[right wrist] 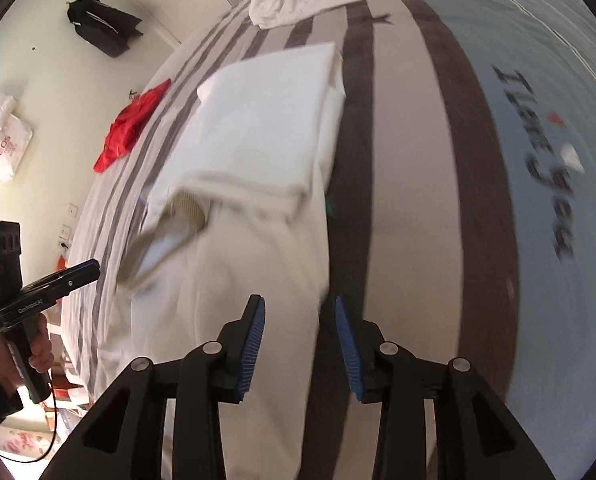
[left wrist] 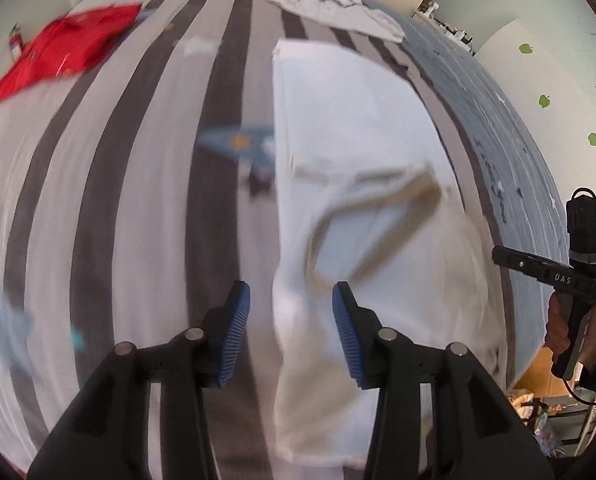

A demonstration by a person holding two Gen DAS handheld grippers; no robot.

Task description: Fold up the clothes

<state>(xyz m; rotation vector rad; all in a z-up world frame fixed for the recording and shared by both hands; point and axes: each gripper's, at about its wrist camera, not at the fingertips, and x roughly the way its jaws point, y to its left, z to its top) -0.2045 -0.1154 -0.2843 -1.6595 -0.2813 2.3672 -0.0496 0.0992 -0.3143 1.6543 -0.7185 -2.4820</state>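
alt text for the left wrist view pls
The open left claw hovers over a partly folded white T-shirt with a beige collar, lying on a grey-striped bedspread. A red garment and a crumpled white garment lie farther back; the right claw's handle shows at the right edge.

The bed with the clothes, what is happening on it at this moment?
A person is folding clothes on a striped bed, with a gripper in each hand. A white shirt lies partly folded in front of them, its tan collar showing. The left gripper and the right gripper are both open above its near end, each over one side edge, holding nothing. A red garment and a crumpled white garment lie farther back on the bed, not folded.
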